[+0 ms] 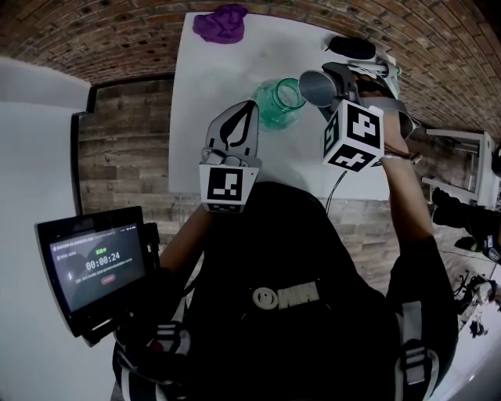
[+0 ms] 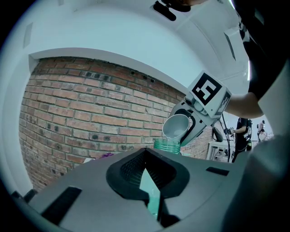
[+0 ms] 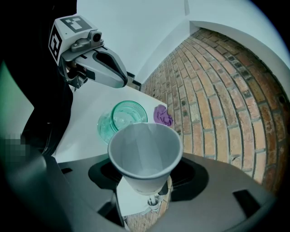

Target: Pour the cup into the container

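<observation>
A white paper cup (image 1: 315,86) is tipped on its side, mouth toward the rim of a green glass jar (image 1: 278,102) on the white table (image 1: 211,70). My right gripper (image 1: 333,84) is shut on the cup. In the right gripper view the cup (image 3: 145,152) looks empty inside, with the jar (image 3: 122,118) below and beyond it. My left gripper (image 1: 251,107) is shut on nothing, its tips close by the jar's left side. From the left gripper view the cup (image 2: 176,126) hangs just over the jar's mouth (image 2: 167,145).
A purple cloth (image 1: 221,22) lies at the table's far edge. A black object (image 1: 352,47) sits at the far right corner. A tablet with a timer (image 1: 94,266) hangs at my lower left. Brick floor surrounds the table.
</observation>
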